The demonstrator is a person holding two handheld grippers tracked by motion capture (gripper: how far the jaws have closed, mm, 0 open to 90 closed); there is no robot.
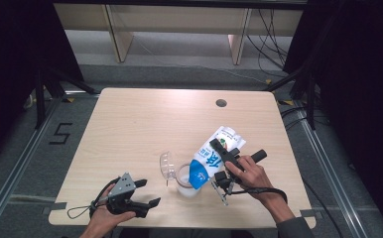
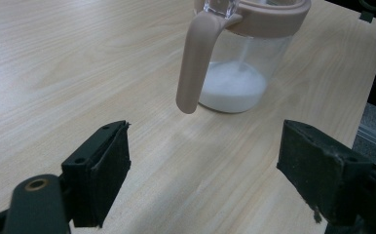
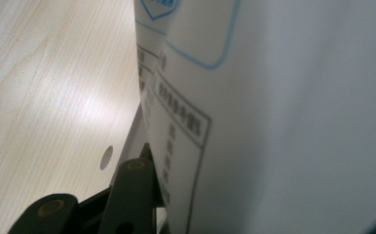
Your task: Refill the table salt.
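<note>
Milk carton [image 1: 214, 156], white with blue print, hangs tipped over the front right part of the wooden table [image 1: 145, 119], its blue lower end dipped toward the mouth of a clear jug [image 1: 187, 181]. From largest to smallest: the table spans the middle of the high view, with a small round hole [image 1: 221, 103] near its far edge. The carton comes next, slanted from upper right down to lower left, and in the right gripper view its printed side [image 3: 273, 112] stands close against the camera. The right gripper [image 1: 223, 157] pinches the carton across its body, jaws pressed on both sides, with the person's right hand [image 1: 251, 178] behind it. The left gripper [image 1: 147, 192] rests low near the table's front edge in the left hand [image 1: 105, 218], its jaws spread wide with nothing between them and pointed toward the jug. The jug stands upright just left of the carton's lower end; in the left gripper view it has a beige rim and handle [image 2: 193, 58] and a shallow layer of white milk [image 2: 232, 87] at the bottom, with a thin white stream falling into it. A clear flip lid [image 1: 166, 164] stands open at its far left side.
</note>
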